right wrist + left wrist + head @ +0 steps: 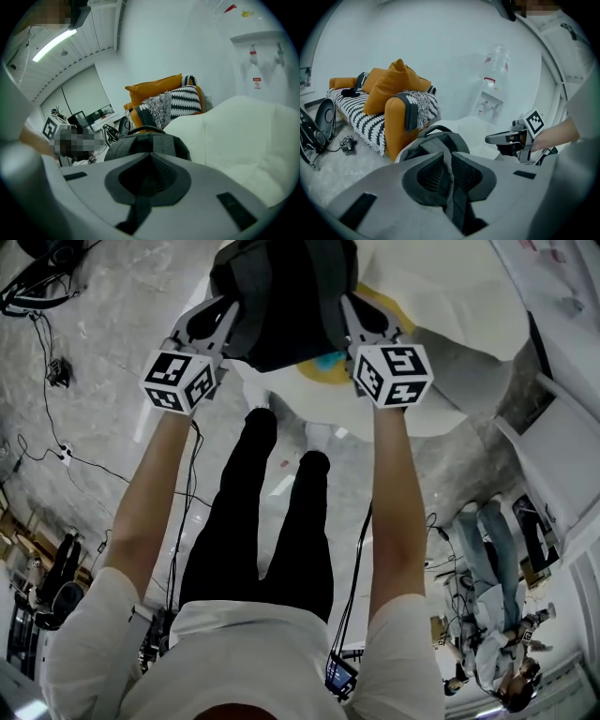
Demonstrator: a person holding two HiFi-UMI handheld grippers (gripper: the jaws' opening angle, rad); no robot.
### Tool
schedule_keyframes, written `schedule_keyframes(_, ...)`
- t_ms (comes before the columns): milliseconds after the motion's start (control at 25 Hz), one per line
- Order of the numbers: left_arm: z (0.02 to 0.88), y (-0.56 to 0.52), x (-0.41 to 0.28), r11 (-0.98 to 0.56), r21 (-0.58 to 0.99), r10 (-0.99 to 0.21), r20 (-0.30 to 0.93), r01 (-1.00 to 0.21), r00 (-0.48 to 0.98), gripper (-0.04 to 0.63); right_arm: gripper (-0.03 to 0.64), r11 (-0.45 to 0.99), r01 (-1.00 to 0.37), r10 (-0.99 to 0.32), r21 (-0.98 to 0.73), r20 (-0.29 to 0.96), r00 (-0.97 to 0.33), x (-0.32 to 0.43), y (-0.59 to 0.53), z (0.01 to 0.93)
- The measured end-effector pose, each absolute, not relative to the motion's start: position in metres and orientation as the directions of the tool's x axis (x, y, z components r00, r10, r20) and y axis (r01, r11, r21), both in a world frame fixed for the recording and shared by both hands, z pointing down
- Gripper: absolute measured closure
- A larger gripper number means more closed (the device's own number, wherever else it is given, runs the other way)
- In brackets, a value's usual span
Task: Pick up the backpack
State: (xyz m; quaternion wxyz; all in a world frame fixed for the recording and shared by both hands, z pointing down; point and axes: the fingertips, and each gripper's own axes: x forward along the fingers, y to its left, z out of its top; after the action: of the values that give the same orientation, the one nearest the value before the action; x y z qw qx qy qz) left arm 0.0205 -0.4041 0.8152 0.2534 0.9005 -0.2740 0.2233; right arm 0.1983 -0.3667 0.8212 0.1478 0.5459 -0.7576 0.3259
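One backpack (281, 296) held between two hand-held grippers, above the white beanbag (441, 296)
The left hand-held gripper (225, 313) was pinching a grey strap (451, 197) and the right hand-held gripper (354, 315) was pressed together on a dark strap (140, 206), one strap each. The backpack lay straight ahead of both, its width running from one to the other, so neither hand was nearer. Whether it touched the beanbag could not be told; lifting clear of the beanbag would likely need both hands to rise evenly
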Motion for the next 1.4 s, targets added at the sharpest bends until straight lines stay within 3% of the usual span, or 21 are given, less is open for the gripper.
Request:
schedule_keyframes(200, 0.828, -0.406, 0.026, -0.728, 0.364, -0.348, 0.533, -0.581, 0.771, 0.508, 0.609, 0.200, -0.919, -0.724, -0.341, 0.580, -0.373, 0.198, -0.380, 0.842)
schedule_keyframes(480, 0.844, -0.407, 0.034, -0.738, 0.377, -0.321, 0.533, -0.560, 0.783, 0.491, 0.604, 0.207, -0.925, -0.701, -0.318, 0.611, -0.367, 0.205, -0.395, 0.869)
schedule_keyframes(960, 0.852, -0.404, 0.037, -0.751, 0.404, -0.286, 0.513, -0.522, 0.809, 0.483, 0.423, 0.225, -0.927, -0.671, -0.299, 0.642, -0.370, 0.208, -0.420, 0.895)
schedule_keyframes(1400, 0.859, -0.404, 0.041, -0.759, 0.412, -0.264, 0.513, -0.504, 0.817, 0.477, 0.387, 0.255, -0.902, -0.637, -0.348, 0.642, -0.427, 0.209, -0.437, 0.913)
